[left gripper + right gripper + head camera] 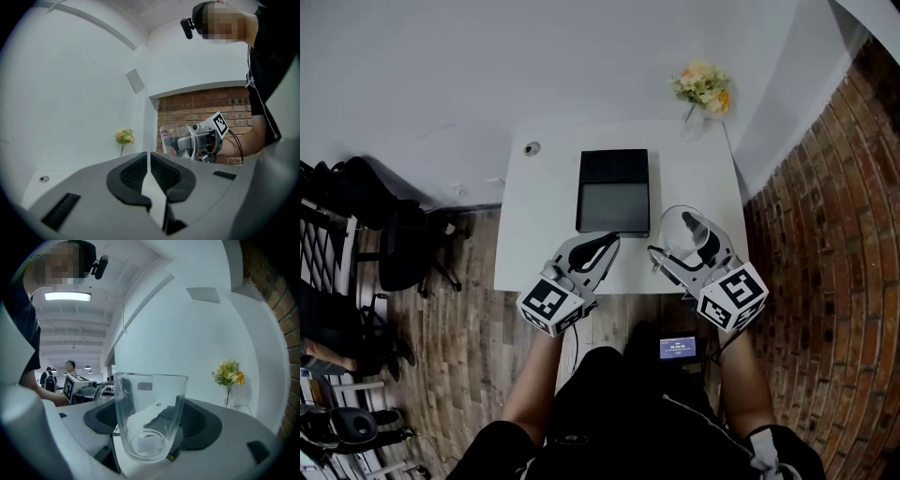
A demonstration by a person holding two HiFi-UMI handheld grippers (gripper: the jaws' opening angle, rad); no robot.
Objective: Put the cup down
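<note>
A clear glass cup [149, 414] with a handle on its left side stands upright between the pads of my right gripper [147, 422], which is shut on it. In the head view the cup [680, 228] and right gripper [686, 240] hover over the front right part of the white table [544, 206]. My left gripper [607, 247] is at the table's front edge, left of the cup. Its jaws are shut with nothing between them [149, 163]. From the left gripper view the cup [174, 138] shows in the right gripper, off to the right.
A black tray [615, 192] lies mid-table, just beyond both grippers. A vase of flowers [703, 86] stands at the far right corner and a small round object [532, 148] at the far left. Black chairs [394, 244] sit left; a brick wall [834, 234] is right.
</note>
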